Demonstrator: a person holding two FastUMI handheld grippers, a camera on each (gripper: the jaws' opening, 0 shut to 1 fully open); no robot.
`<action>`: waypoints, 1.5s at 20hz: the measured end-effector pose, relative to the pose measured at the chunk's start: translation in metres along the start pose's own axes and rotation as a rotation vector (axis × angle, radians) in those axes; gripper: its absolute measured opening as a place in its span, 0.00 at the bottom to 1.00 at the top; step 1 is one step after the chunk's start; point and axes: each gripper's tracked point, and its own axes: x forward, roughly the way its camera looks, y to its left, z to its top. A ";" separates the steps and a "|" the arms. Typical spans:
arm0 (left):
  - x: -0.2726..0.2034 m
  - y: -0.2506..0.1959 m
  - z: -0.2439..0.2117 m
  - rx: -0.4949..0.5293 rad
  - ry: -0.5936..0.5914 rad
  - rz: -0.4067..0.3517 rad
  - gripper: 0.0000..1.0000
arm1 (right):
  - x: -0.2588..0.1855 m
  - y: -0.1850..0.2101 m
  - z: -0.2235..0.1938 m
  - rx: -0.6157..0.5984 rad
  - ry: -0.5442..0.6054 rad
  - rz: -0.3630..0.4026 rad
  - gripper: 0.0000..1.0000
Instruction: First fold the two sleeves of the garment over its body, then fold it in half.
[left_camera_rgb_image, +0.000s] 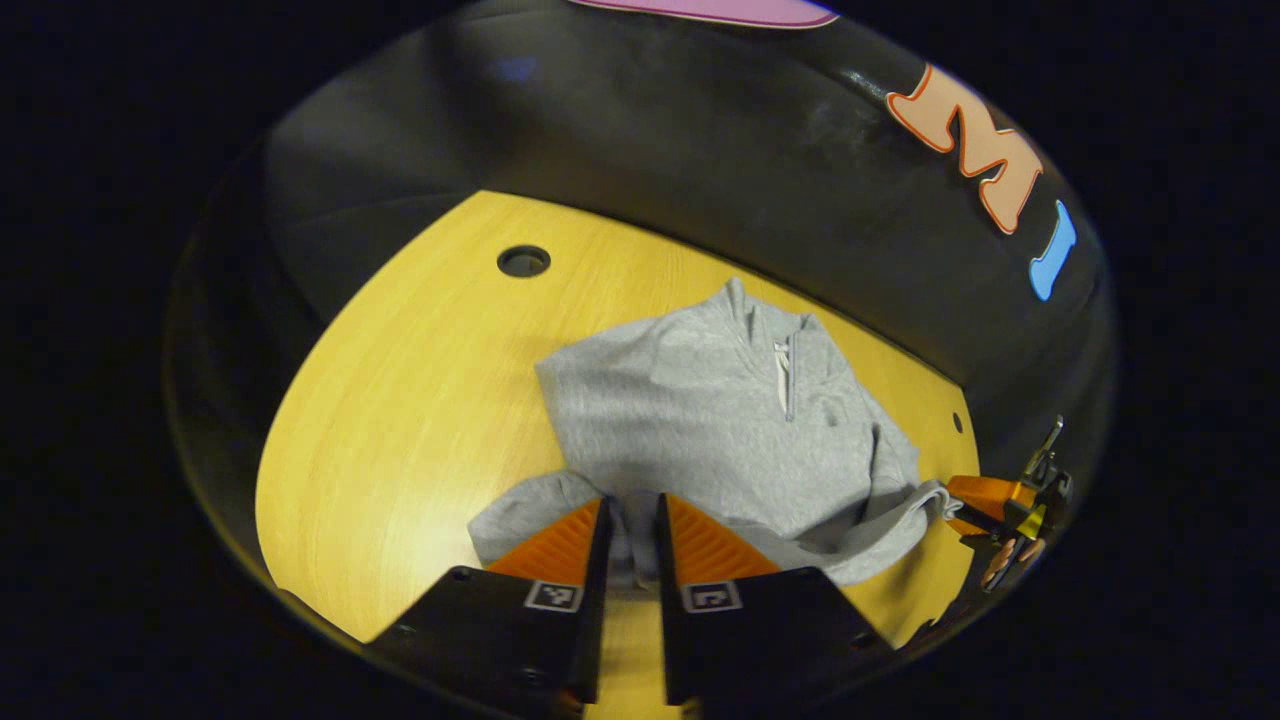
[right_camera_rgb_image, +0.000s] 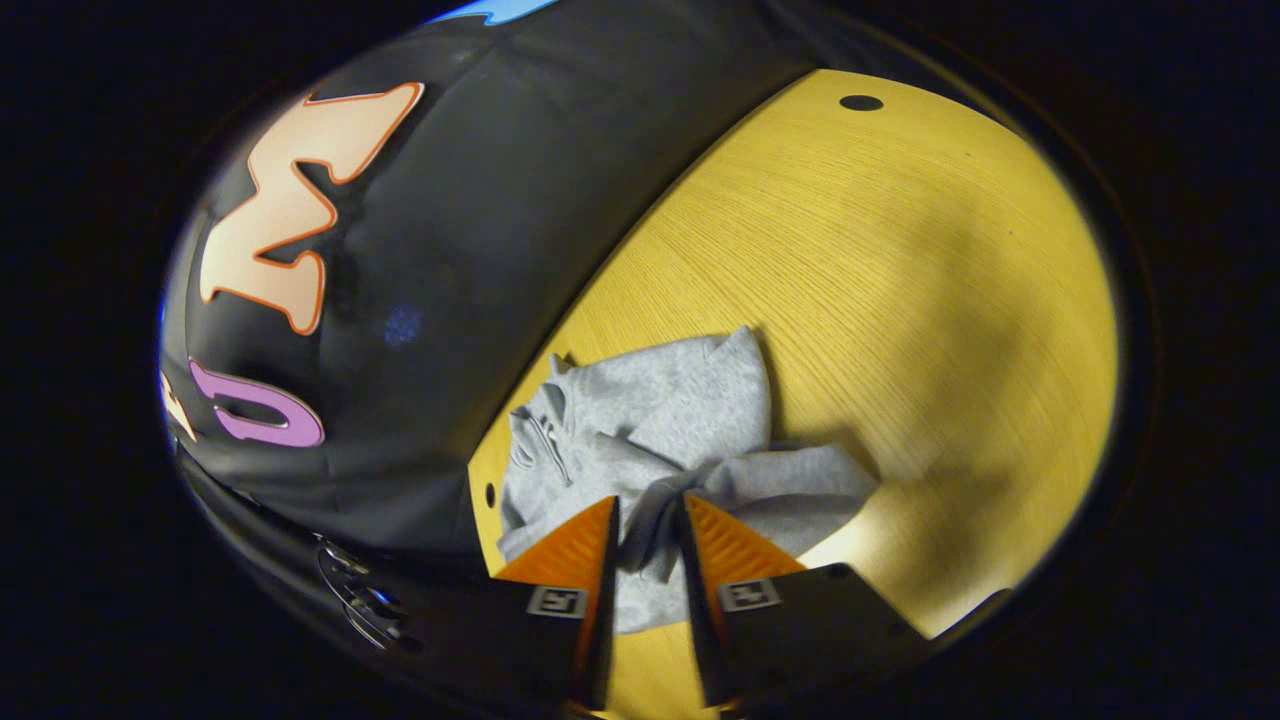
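With your left gripper (left_camera_rgb_image: 630, 520) pinching the grey garment's (left_camera_rgb_image: 720, 420) hem on the desk (left_camera_rgb_image: 400, 420) and your right gripper (right_camera_rgb_image: 650, 525) clamping a sleeve (right_camera_rgb_image: 655, 500), uneven pulls could bunch it.

Dim, warm light; fisheye-warped edges

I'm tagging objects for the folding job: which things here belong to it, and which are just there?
Part of the job:
grey zip-neck sweatshirt
left hand-held gripper
right hand-held gripper

Just there:
wooden table
round hole in the table
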 end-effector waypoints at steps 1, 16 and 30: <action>-0.001 0.003 0.016 0.008 -0.069 0.016 0.49 | 0.000 0.006 0.010 -0.002 -0.047 0.025 0.58; -0.154 -0.026 0.052 0.162 -0.591 0.234 0.95 | -0.135 0.018 0.034 -0.630 -0.406 0.062 0.98; -0.219 -0.041 -0.028 0.239 -0.625 0.212 0.96 | -0.238 0.053 -0.035 -1.007 -0.703 0.130 0.98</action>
